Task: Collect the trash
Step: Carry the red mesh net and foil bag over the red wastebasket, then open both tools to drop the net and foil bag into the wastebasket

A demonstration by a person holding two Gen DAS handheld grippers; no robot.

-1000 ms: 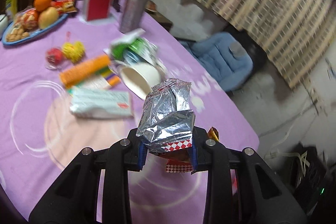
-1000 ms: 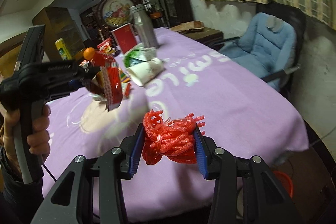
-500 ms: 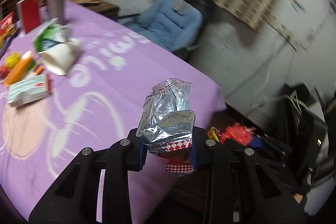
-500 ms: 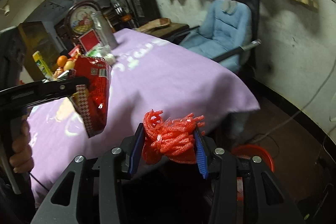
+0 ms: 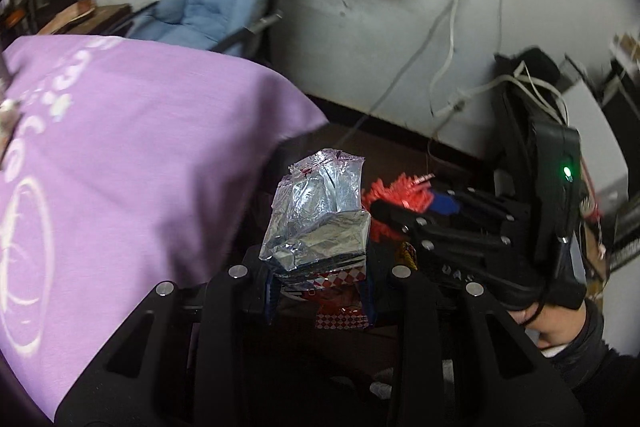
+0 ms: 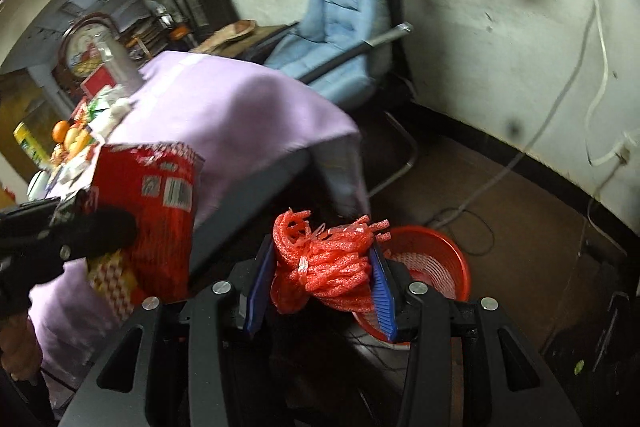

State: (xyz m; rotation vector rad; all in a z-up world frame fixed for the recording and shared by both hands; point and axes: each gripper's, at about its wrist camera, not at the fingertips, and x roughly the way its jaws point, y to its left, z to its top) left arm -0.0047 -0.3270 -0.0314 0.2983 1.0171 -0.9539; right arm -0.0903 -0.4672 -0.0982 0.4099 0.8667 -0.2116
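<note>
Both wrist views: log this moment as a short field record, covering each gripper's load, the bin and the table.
left gripper: shut on snack bag, foil inside showing
right gripper: shut on red foam net
bin: red basket on floor, past the right gripper
table: purple cloth; clutter at far end

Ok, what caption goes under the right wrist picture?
Right gripper clamps red foam netting above the red basket beside the purple table.

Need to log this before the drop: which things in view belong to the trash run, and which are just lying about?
Part of the job:
- snack bag in the left gripper
- red foam netting in the right gripper
- red bin on the floor

Lying about:
- blue chair
- fruit on the table
- wall cables
</note>
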